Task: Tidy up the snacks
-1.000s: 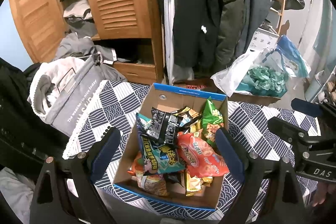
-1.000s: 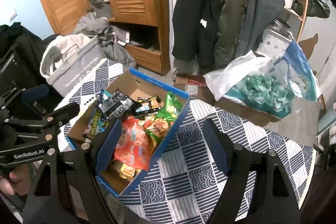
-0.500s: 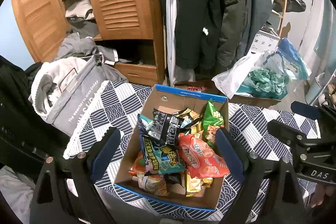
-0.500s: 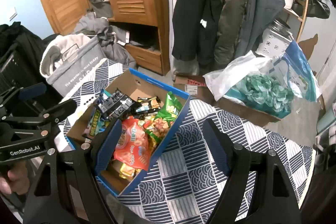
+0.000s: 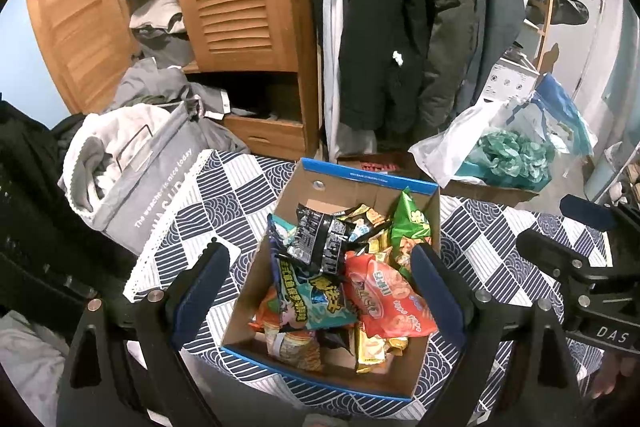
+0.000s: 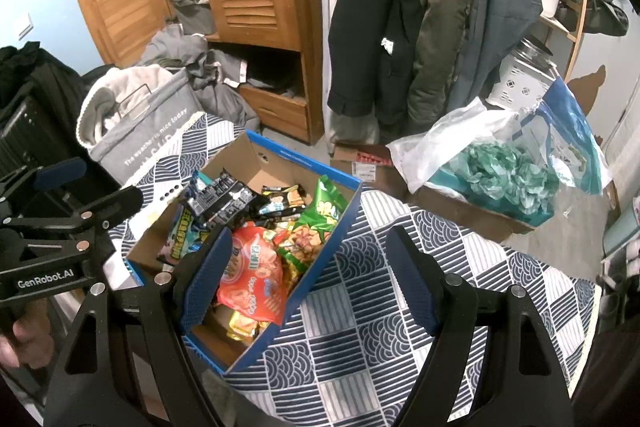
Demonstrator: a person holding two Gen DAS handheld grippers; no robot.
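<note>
— While the navy-and-white patterned cloth table [image 5: 496, 259] lies bare beside it, where are the snacks?

— Heaped loose in the blue-rimmed brown cardboard box [image 5: 320, 187], the red-orange crisp packet [image 5: 386, 301] and black foil packet [image 5: 318, 239] on top.

— And the tools?

— Left gripper [image 5: 320, 291] and right gripper [image 6: 308, 275] both hang spread wide, holding nothing.

— Sorted or not?

— Can't tell. Any pick should pinch one top packet by its edge, lightly.
</note>
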